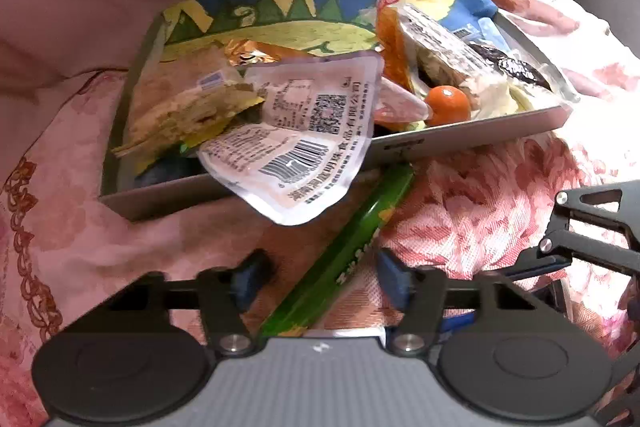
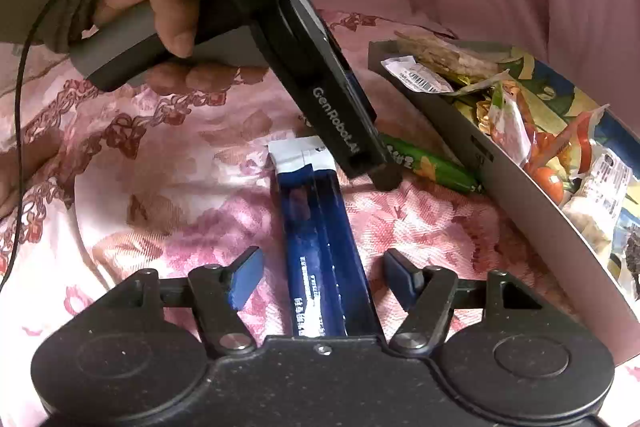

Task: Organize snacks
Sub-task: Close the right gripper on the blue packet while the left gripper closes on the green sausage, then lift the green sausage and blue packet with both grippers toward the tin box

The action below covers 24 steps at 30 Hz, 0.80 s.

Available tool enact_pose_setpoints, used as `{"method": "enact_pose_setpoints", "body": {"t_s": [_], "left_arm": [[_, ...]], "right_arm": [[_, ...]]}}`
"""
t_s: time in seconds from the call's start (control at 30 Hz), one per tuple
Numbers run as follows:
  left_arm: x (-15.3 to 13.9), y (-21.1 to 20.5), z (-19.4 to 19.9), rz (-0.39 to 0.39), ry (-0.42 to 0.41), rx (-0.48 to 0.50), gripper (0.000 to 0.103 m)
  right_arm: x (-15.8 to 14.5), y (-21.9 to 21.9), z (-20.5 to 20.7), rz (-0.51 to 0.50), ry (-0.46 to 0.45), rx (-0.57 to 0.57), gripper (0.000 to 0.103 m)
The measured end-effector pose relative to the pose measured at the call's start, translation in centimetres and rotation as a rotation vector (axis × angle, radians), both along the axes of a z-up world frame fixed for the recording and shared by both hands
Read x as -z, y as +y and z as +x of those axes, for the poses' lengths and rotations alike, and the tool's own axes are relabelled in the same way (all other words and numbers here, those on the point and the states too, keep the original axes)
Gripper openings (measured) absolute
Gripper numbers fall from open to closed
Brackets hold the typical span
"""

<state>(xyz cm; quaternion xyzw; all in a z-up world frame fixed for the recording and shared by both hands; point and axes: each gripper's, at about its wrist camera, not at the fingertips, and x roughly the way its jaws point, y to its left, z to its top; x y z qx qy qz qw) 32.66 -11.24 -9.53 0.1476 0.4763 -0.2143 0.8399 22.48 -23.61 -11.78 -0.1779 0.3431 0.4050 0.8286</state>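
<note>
Green stick (image 1: pixel 340 251) between open left tongs (image 1: pixel 320 275)

1. The left wrist view looks forward along the open fingers of the left gripper (image 1: pixel 320 277), angled down at the floral bedcover (image 1: pixel 472 211). It sits close to the green stick pack (image 1: pixel 348 247) between the fingers, with the snack box (image 1: pixel 460 143) just beyond.
2. The right wrist view looks along the open fingers of the right gripper (image 2: pixel 320 279), also angled down and close to the bedcover, over the blue packet (image 2: pixel 320 247).
3. The right wrist view shows the left gripper from the side, held in the left hand (image 2: pixel 160 3).
4. Shared region: both views cover the green stick pack, the snack box and the bedcover. The right gripper's linkage enters the left wrist view at its right edge.
</note>
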Motion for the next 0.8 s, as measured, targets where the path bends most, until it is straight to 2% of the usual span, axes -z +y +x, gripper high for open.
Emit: {"method": "enact_pose_setpoints", "body": {"t_s": [0.13,0.27,0.4,0.6,0.8], "left_arm": [[-0.2,0.4,-0.4,-0.005,0.011,-0.023,0.042],[-0.3,0.7,-1.5,0.008,0.028,-0.062,0.034],[-0.4,2.0,-2.6,-0.003,0.062,-0.125,0.031],[-0.2,4.9,-5.1,-0.103,0.107,-0.256,0.027],[0.0,7.6,-7.6,-0.135,0.127,-0.331,0.026]], "right_arm": [[0.0,0.4,-0.5,0.002,-0.015,0.008,0.057],[-0.1,0.5,-1.3,0.003,-0.017,0.030,0.045],[-0.3,0.6,-2.3,-0.008,-0.009,0.069,0.042],[-0.5,1.7,-4.5,-0.045,-0.011,0.081,0.041],[-0.8,2.5,-6.9,-0.138,-0.063,0.103,0.039]]}}
